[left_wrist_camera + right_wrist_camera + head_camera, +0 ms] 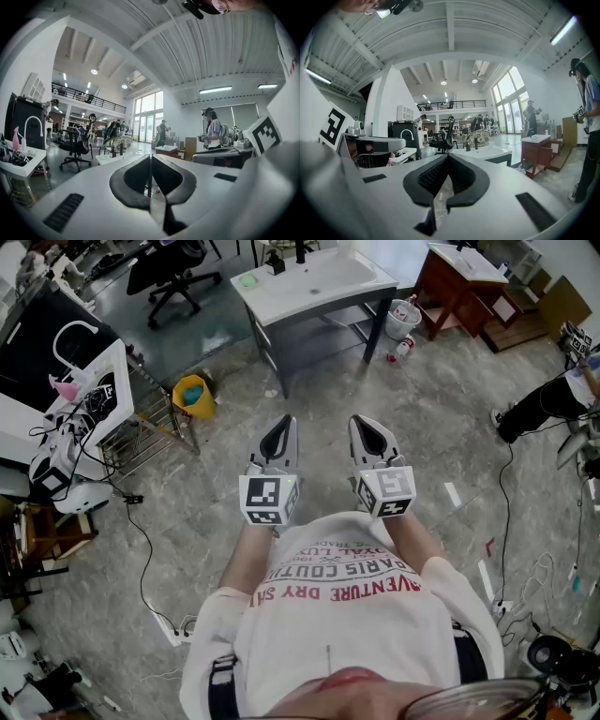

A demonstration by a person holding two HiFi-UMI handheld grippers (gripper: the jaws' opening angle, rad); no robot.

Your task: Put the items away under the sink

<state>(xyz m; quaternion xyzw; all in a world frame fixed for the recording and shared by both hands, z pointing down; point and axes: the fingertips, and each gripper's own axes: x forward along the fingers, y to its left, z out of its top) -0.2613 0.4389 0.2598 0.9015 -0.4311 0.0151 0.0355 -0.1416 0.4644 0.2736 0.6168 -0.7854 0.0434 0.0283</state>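
At the far left of the head view a wire rack stands on the stone floor, with a yellow bucket just beside it. An office chair sits further back. The left tongs are held level in front of the person's chest, aimed toward the white sink. In the left gripper view the left tongs are clenched, pad against pad, with nothing between them. The sink stands well apart from both tongs, on dark legs with a lower shelf. A small green item lies on its top near the left corner. The right tongs are level beside the left pair. The right gripper view shows the right tongs likewise clenched and empty. On the floor just right of the sink's front leg are a white pail and a small bottle. Further right is a brown wooden cabinet, and another person's leg reaches in at the right edge
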